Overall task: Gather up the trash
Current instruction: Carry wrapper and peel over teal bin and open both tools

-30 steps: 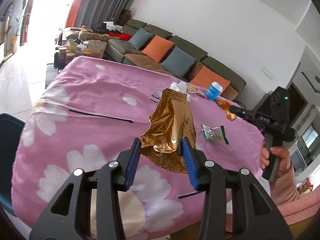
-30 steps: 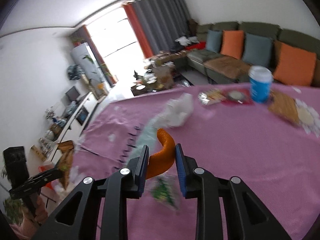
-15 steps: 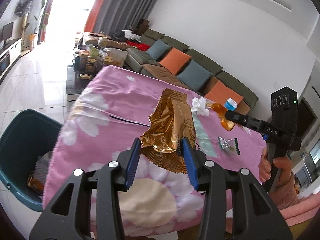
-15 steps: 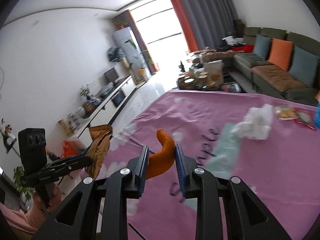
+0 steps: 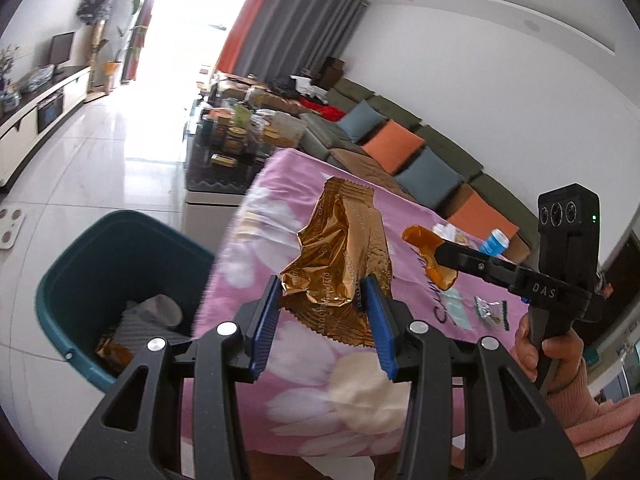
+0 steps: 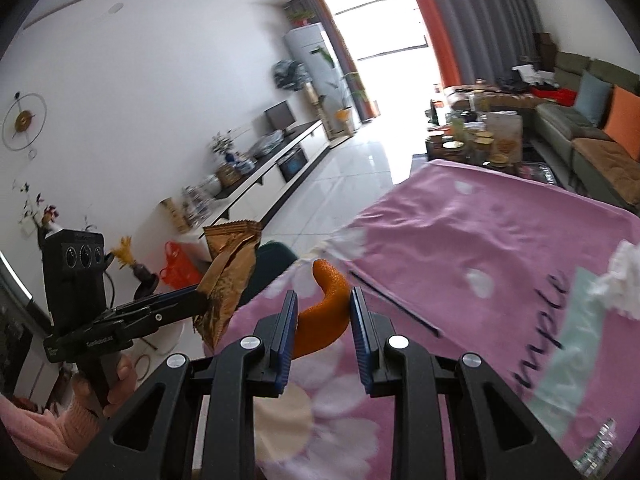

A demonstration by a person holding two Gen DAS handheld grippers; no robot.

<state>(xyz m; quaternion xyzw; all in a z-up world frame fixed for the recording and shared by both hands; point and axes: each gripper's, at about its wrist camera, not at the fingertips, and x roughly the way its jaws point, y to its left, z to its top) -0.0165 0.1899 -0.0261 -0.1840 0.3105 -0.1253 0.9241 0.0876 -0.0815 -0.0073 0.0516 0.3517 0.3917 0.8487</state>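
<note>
We are carrying 2 pieces of trash toward the teal bin [image 5: 100, 280], which stands on the floor off the tabletop's [image 5: 280, 208] edge, at 9 o'clock in the left wrist view. The left tool [image 5: 322, 312] is clamped on the crumpled gold wrapper [image 5: 340, 256]; the right tool [image 6: 324, 322] is narrowly closed on a curved orange peel [image 6: 326, 304]. To do this well, we should keep both grips firm until each tool is squarely over the bin's mouth, then let go 1 at a time so nothing drifts to the floor. Both tools tilt somewhat downward, side by side, each held pistol-style; the right hand [image 5: 548, 354] shows at 4 o'clock.
</note>
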